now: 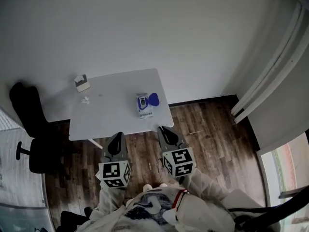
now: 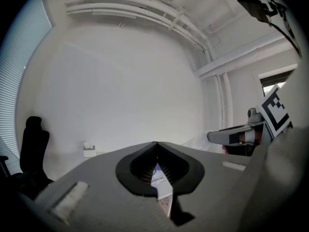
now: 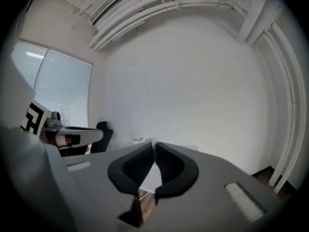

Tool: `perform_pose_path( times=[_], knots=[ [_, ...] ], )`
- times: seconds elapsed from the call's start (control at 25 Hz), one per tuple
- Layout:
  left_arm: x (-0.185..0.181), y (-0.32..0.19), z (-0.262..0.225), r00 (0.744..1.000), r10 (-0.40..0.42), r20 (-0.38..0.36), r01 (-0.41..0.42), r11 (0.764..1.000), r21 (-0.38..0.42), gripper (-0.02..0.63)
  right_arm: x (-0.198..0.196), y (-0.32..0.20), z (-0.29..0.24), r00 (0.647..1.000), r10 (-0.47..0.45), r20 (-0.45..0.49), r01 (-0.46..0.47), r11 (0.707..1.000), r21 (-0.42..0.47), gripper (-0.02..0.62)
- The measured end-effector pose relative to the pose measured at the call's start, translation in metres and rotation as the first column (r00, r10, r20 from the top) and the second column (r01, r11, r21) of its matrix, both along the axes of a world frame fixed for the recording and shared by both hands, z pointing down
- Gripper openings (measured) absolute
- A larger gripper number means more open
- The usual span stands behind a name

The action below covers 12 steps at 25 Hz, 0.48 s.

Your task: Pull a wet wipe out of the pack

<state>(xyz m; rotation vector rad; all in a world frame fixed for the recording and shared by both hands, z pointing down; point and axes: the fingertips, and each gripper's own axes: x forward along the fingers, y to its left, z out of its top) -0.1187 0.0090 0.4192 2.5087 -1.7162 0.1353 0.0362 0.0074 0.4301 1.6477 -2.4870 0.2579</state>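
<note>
- White laminate is covering the rectangular table (image 1: 111,122) in the head view. A white-and-blue soft pack of wet wipes (image 1: 144,108) is lying near its right edge, with a round blue lid (image 1: 154,99) seemingly flipped open beside it. A small white box (image 1: 82,83) and a crumpled white scrap (image 1: 86,100) are sitting well apart from the pack at the far left corner. Whether that scrap is a wipe is too small to tell, and so is whether a wipe is sticking out of the opening. The left gripper (image 1: 117,138) and right gripper (image 1: 165,132) are hovering over the brown wooden floor (image 1: 207,129), just short of the near table edge and apart from the pack
- In the left gripper view, the left gripper (image 2: 156,144) is keeping its grey jaws together at the tips, pinching nothing. The pack (image 2: 161,187) is showing through the hollow behind them, farther off on the table
- In the right gripper view, the right gripper (image 3: 154,144) is likewise holding its jaws closed and empty, with bare tabletop (image 3: 152,178) showing through the gap
- Judging the step, the scene is fitting two stages: both claws coming in toward an opened pack, or both drawing back with a wipe already out. Nothing is settling which, so I am naming no next move. Any grasp at the pack would call for jaws parting and the gap to it closing
</note>
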Motion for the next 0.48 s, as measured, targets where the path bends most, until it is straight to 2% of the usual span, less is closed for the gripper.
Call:
perform_pose_path(
  times=[0.48],
  knots=[
    [0.0064, -0.0050, 0.0025, 1.000, 0.002, 0.006, -0.002, 1.000, -0.006, 0.005, 0.0033, -0.0037, 0.0098, 1.000, -0.011, -0.020, 0.010, 1.000, -0.023, 0.015]
  ],
)
